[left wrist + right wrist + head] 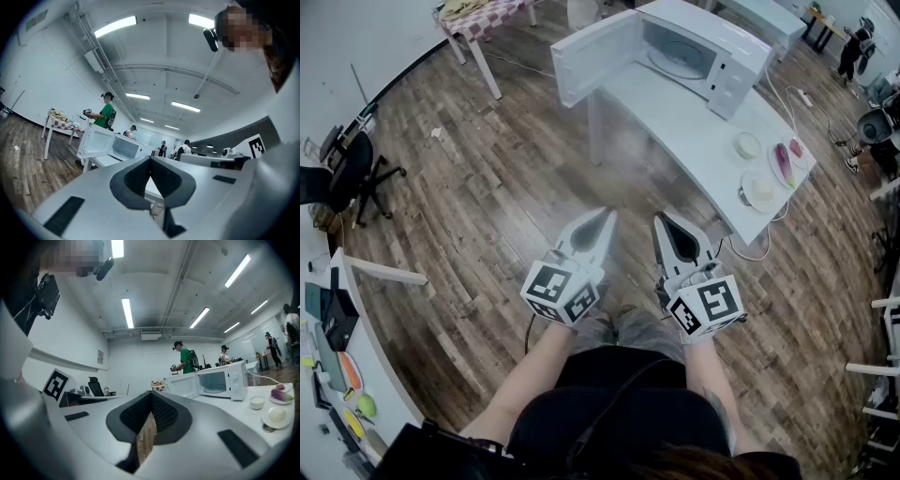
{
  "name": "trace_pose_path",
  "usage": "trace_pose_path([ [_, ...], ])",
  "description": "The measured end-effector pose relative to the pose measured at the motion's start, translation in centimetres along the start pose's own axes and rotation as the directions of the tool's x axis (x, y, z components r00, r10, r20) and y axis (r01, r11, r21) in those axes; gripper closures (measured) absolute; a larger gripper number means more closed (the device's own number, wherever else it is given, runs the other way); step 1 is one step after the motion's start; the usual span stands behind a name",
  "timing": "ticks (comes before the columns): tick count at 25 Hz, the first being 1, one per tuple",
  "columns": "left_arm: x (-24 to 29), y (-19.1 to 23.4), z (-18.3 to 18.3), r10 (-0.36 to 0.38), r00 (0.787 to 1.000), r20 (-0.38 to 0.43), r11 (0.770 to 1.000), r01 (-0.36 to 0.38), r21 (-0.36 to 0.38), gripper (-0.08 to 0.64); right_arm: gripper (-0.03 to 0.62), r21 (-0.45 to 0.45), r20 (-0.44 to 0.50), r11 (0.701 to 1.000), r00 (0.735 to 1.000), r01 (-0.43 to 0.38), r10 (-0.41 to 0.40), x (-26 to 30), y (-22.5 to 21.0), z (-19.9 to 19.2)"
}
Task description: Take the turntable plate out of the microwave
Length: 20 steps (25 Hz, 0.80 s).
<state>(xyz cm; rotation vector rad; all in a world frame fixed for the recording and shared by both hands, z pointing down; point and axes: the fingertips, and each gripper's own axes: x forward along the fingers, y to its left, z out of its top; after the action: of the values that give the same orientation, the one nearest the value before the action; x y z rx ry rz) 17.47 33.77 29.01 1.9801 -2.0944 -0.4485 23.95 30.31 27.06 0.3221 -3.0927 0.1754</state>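
Holding the left gripper (607, 217) and right gripper (662, 223) level, well short of the microwave (741, 56), we keep both sets of jaws together on nothing. The plate (680, 60) sits inside the cavity, on the far table (675, 122), door (591, 54) open. We judge it to be glass: stiff, heavyish, slick, breakable. Best to pinch the near rim, lift slightly, and support it with the other gripper.
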Motion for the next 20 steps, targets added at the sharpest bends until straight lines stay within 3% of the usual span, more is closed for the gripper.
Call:
trace_pose_path([
  [9, -0.6, 3.0, -1.0, 0.035, 0.999, -0.013, 0.999, -0.036, -0.033, 0.549, 0.574, 0.008, -0.029, 1.000, 1.000, -0.010, 0.011, 2.0, 0.7, -1.5],
  [16, 5.2, 7.6, -1.6, 0.053, 0.998, -0.038, 0.999, -0.053, -0.004, 0.549, 0.574, 0.024, -0.056, 0.999, 0.998, 0.033, -0.031, 7.0, -4.4, -2.8],
  [20, 9.5, 9.3, -0.4, -0.003, 0.999, -0.034, 1.000, 0.004, 0.028, 0.549, 0.572, 0.007, -0.037, 0.999, 0.999, -0.034, 0.034, 10.6, -6.7, -1.5],
])
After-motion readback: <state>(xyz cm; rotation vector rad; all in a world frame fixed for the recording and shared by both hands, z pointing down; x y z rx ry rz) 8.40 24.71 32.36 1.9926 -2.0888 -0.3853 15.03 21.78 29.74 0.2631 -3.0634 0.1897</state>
